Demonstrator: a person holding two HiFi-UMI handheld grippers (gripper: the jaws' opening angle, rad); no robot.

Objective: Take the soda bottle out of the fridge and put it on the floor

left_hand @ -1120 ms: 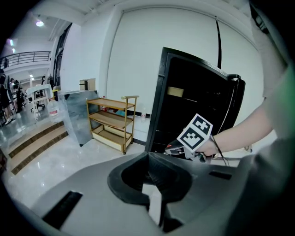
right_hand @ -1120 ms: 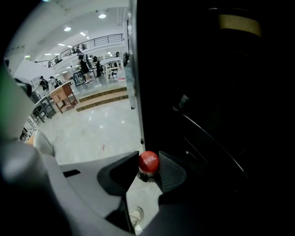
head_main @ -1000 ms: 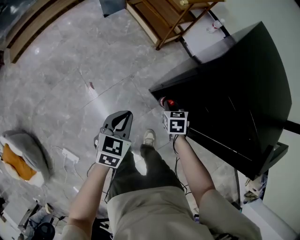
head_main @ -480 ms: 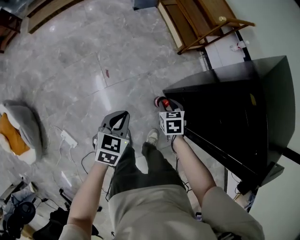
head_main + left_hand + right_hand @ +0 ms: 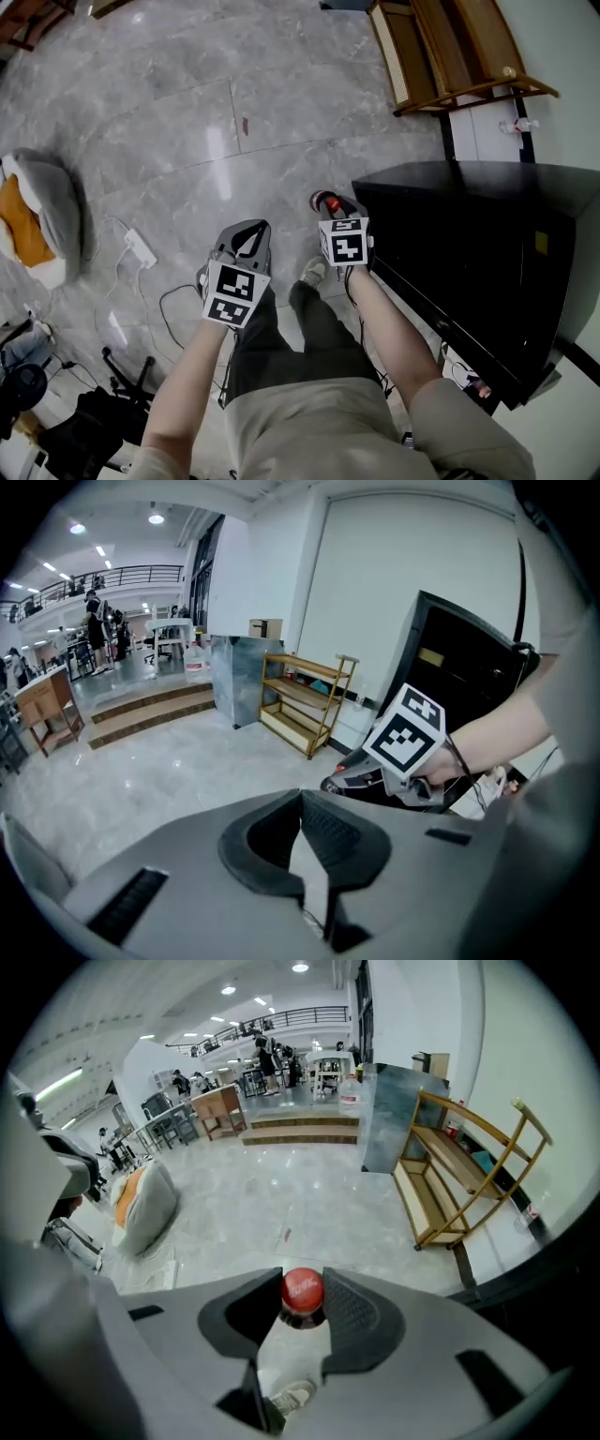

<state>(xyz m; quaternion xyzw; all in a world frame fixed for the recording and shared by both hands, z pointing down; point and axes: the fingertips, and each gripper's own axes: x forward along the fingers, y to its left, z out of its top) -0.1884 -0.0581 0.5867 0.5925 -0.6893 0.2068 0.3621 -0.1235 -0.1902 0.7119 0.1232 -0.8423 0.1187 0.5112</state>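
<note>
The soda bottle (image 5: 332, 202) shows its red cap (image 5: 302, 1288) between the jaws of my right gripper (image 5: 329, 210), which is shut on the bottle's neck (image 5: 302, 1303). It hangs over the grey floor, just left of the black fridge (image 5: 478, 253). My left gripper (image 5: 253, 228) is a little to its left, over the person's leg. Its jaws meet at the tips (image 5: 300, 794) with nothing between them. The left gripper view also catches the right gripper's marker cube (image 5: 409, 739) in front of the fridge (image 5: 459, 672).
A wooden rack (image 5: 450, 47) stands beyond the fridge at the top right. A grey and orange cushion (image 5: 37, 211) lies at the left, with a white power strip (image 5: 139, 248) and cables near it. The person's shoe (image 5: 312, 272) is below the grippers. Dark gear (image 5: 66, 427) sits at the bottom left.
The head view has swung: the fridge and rack slid to the right and the cushion rose at the left. Both grippers stayed ahead of the body, the right one still holding the bottle.
</note>
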